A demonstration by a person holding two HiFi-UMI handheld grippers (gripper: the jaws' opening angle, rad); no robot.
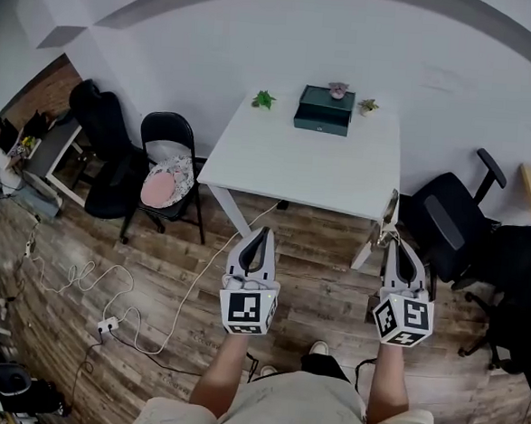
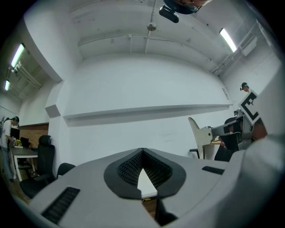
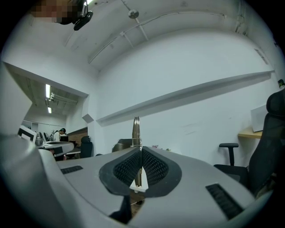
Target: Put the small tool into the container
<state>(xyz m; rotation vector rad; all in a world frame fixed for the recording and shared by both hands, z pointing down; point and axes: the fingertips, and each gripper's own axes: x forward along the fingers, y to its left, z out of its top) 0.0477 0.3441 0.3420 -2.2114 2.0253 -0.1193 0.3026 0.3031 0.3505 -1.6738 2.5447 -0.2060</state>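
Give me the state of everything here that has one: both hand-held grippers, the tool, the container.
Left hand-held gripper: shut, nothing between the jaws.
Right hand-held gripper: shut on the tool.
Tool: clamped between the pads, its end sticking out past the jaw tips.
Container: on the table, lid looks closed.

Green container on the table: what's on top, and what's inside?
On the green container, near its rear edge, sits a small purplish object. The container looks closed, so its inside is hidden.
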